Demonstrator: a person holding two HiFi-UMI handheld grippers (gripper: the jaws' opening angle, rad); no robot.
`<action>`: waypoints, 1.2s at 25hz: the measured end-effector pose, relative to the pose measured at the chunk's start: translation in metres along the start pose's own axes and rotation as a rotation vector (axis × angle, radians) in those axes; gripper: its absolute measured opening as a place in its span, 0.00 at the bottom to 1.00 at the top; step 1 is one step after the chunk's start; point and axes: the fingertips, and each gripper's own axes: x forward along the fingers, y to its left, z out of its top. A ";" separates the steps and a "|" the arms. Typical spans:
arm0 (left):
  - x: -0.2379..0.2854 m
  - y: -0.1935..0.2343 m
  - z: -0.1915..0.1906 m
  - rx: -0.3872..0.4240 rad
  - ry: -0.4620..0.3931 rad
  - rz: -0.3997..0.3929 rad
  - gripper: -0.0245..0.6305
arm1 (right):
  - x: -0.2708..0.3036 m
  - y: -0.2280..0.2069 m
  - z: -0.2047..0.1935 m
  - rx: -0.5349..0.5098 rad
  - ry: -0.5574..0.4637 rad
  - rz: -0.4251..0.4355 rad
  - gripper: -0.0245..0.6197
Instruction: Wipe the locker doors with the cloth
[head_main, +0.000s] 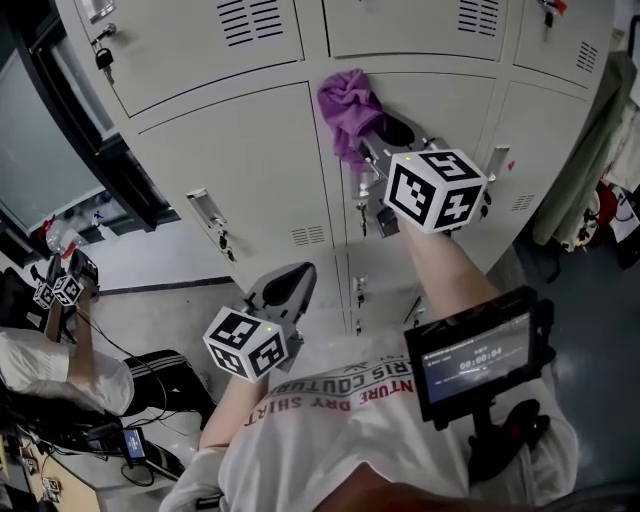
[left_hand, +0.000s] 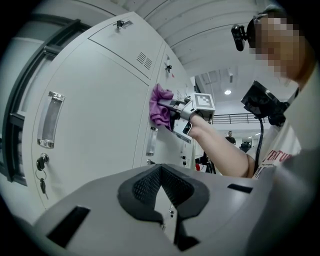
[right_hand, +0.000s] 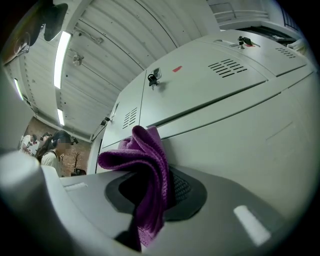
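Wiping seemed under way: the right tool (head_main: 383, 140) was clenched on the purple cloth (head_main: 348, 104), pressed against a locker door (head_main: 455, 110), while the left tool (head_main: 292, 283) hung low, closed on nothing; the next stroke would likely need steady pressure across the panel.

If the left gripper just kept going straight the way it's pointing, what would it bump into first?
Most likely a pale locker door, close to its clear handle. Nothing shows between the shut left gripper and that panel, though the gap is hard to judge.
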 end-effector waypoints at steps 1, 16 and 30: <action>0.000 0.000 0.000 0.000 -0.002 -0.001 0.04 | 0.000 -0.001 0.000 0.004 0.003 0.002 0.14; 0.016 -0.022 -0.008 -0.001 0.023 -0.055 0.04 | -0.054 -0.082 0.021 -0.015 -0.011 -0.180 0.14; 0.035 -0.041 -0.015 0.009 0.059 -0.105 0.04 | -0.123 -0.180 0.048 -0.036 -0.045 -0.414 0.14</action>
